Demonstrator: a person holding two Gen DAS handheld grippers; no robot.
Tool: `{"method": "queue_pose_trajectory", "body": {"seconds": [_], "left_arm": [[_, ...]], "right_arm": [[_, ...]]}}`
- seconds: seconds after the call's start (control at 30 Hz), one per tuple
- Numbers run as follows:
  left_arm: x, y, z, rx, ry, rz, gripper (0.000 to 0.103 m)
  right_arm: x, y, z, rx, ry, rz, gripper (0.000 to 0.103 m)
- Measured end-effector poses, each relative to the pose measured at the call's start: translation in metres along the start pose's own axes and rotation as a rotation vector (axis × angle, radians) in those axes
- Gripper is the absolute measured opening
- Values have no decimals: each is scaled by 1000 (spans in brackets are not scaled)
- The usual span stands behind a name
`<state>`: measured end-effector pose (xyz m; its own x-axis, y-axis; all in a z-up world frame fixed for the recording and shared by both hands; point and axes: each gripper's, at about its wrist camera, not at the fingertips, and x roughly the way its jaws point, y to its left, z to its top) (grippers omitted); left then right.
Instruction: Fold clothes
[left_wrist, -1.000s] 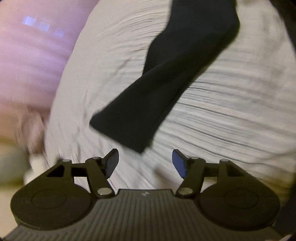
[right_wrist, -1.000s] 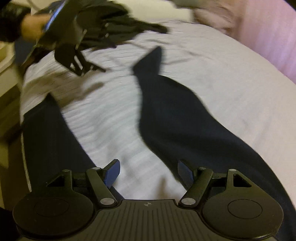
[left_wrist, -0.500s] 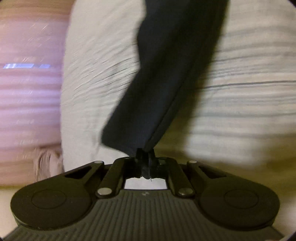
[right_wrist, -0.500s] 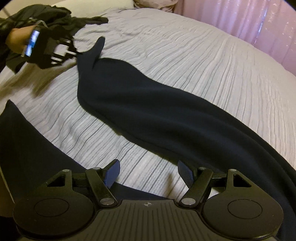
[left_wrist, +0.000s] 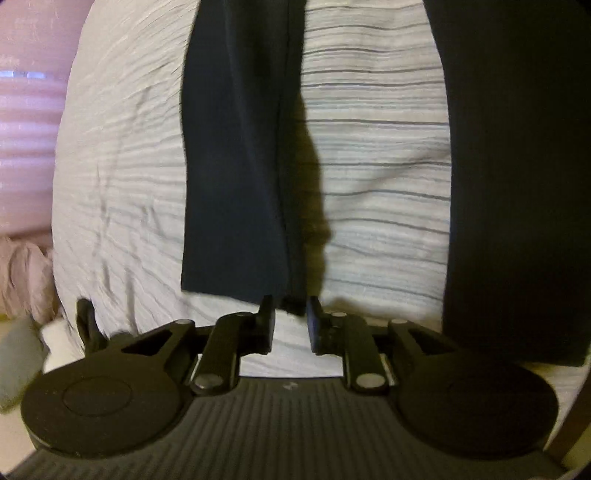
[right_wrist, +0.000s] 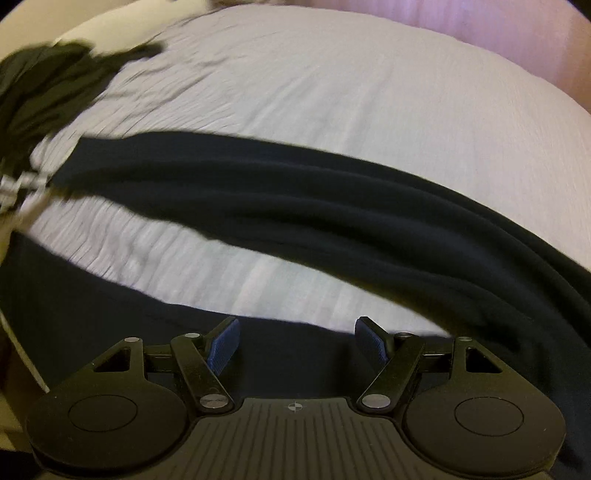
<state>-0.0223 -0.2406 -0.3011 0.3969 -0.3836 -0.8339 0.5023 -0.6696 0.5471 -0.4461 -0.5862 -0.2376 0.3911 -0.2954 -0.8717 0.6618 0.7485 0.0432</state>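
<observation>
Dark navy trousers lie on a bed. In the left wrist view one leg runs straight away from me and the other leg fills the right side. My left gripper sits at the first leg's hem. Its jaws are opening, with the hem's seam corner loose in the narrow gap and no pad pressing on it. In the right wrist view that leg stretches across the bed in long folds. My right gripper hangs open over the nearer dark cloth, gripping nothing.
The bed cover is white with thin grey stripes and slightly rumpled. A heap of dark clothes lies at the far left of the bed. A pink curtain and a pink fluffy thing lie beyond the bed's edge.
My left gripper shut on the leg's hem, drew the leg out straight, and its jaws have now parted a little. My right gripper stayed open and swung, so the leg now lies across its view.
</observation>
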Motion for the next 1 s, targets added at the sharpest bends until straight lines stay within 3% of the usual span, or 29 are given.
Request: {"method": "queue_pose_trajectory", "body": {"seconds": [0.1,0.2,0.33,0.5,0.6,0.73,0.87,0.9,0.93,1.0], "left_arm": [[-21,25,-1,-129,-15,-38,22],[-39,54,21,-243,-70,-50,30],[-48,87,77,-335,-150,-72,36],[-40,112,183,-354,-261,-142,37],[-26,119,253,-352,-305,-208,37],[-3,123,341,-313,-342,-280,37],[19,118,410,-246,-353,-348,37],[25,117,423,-230,-344,-369,37],[30,116,431,-223,-328,-386,37],[40,114,445,-214,-292,-418,34]], "right_arm": [[-29,-40,-10,73,-20,-65,72],[-53,-88,-19,154,-32,-142,72],[-71,-165,-23,252,-73,-212,72],[-71,-280,-19,314,-92,-227,72],[-52,-344,-14,284,-75,-173,72],[-17,-399,-8,161,1,-63,72],[18,-440,-10,146,81,140,72],[27,-448,-12,159,102,182,66],[31,-455,-15,188,109,223,30],[32,-466,-18,252,104,281,26]]}}
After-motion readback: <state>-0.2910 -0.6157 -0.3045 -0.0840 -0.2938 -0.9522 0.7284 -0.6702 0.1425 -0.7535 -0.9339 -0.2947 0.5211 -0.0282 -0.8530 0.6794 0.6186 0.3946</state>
